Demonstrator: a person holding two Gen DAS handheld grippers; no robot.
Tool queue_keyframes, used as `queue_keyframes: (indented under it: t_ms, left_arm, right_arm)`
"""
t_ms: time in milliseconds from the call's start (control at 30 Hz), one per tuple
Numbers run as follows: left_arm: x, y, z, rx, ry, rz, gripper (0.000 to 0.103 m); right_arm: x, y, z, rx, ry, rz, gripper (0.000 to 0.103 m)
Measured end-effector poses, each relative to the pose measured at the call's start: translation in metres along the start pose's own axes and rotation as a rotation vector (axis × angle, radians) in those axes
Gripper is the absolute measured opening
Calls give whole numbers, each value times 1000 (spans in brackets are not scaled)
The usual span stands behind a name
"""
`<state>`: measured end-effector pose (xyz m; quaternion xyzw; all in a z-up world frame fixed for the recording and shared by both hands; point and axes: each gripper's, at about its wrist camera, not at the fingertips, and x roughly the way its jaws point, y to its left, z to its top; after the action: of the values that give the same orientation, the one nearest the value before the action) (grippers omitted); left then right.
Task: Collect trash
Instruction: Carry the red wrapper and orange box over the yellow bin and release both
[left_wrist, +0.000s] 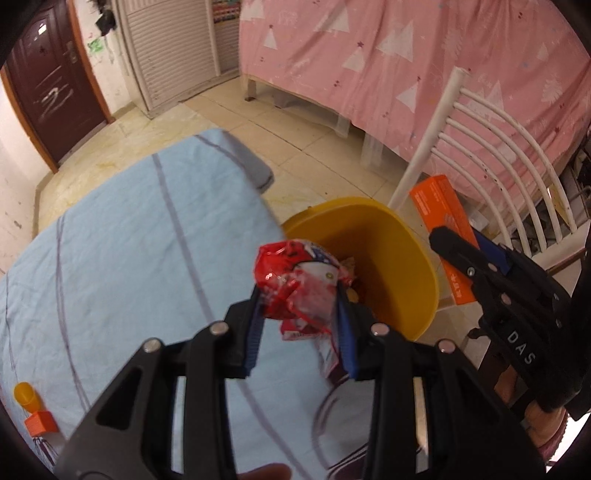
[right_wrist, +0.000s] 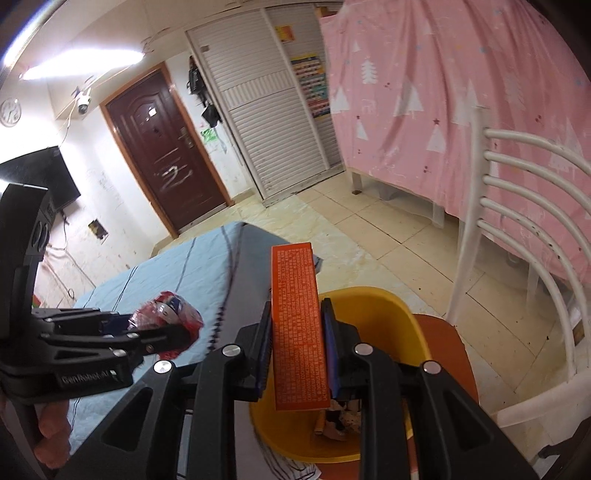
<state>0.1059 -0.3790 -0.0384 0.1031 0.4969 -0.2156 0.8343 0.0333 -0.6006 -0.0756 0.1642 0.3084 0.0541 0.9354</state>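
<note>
Left wrist view: left gripper (left_wrist: 301, 306) clamps a crinkly red wrapper (left_wrist: 295, 280) over the yellow bin (left_wrist: 417, 258), light & slippery imo, so grab the bunched middle. Right gripper (right_wrist: 295, 350) pinches 1 stiff orange box (right_wrist: 297, 325) by its long sides, also above the bin.

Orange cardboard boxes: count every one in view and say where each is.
2. One long orange cardboard box is clamped in the right gripper above the yellow plastic bin. One small orange box sits on the blue-clothed table. Others may be hidden.
</note>
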Motion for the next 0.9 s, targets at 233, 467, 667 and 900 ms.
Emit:
queue_keyframes:
  t_ms: [233,467,667,900]
  left_arm:
    - [25,-31,3,47,34,15,33]
    - [44,-42,8,71,57,30,33]
    - [55,-51,8,92,71,41,34]
    - [63,-57,6,93,77,54,44]
  right_arm:
    - [3,-26,-2,49,-5,3,18]
    - [8,-38,-5,80,3,3,18]
    - [12,-43,-8,102,11,1,18]
    - [21,-42,-13,110,41,-8,19]
